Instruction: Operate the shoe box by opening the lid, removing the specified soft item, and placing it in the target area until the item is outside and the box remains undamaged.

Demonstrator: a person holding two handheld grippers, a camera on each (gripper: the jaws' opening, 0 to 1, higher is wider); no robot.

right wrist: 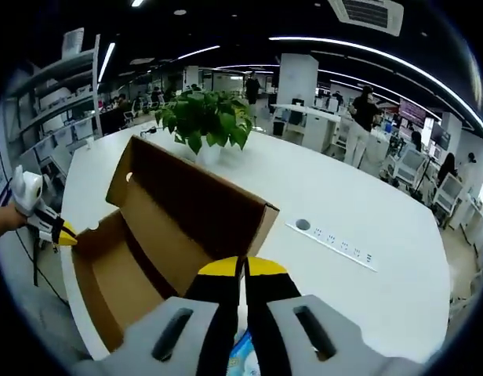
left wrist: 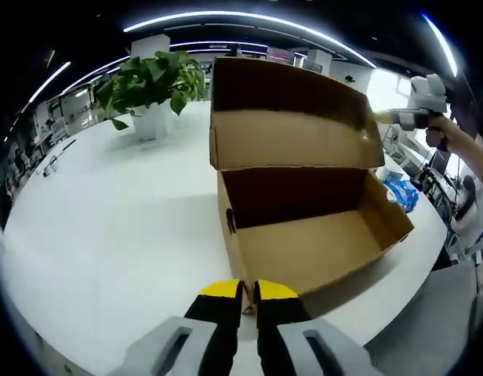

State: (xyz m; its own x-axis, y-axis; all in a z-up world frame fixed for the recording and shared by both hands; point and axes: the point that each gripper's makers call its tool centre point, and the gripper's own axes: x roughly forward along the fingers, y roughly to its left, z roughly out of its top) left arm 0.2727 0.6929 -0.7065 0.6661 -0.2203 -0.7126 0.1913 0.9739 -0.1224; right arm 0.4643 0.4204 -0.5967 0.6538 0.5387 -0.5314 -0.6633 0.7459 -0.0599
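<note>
On the white table (left wrist: 108, 227) the shoe box (left wrist: 304, 235) stands open, visibly empty; left gripper (left wrist: 248, 291) pressed together at its rim, right gripper (right wrist: 242, 269) closed over a blue soft item (right wrist: 243, 356), seemingly ready for placing

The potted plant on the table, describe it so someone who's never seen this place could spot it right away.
Start at the big white table and find the open cardboard shoe box with its lid raised. Past the lid's far side stands the potted plant, broad green leaves in a white pot. It is the only living, green thing on the table.

Left claw (left wrist: 248, 291) closed, yellow tips nearly touching, pointing forward and down. Right claw (right wrist: 243, 270) likewise closed, tips together, aimed forward.
</note>
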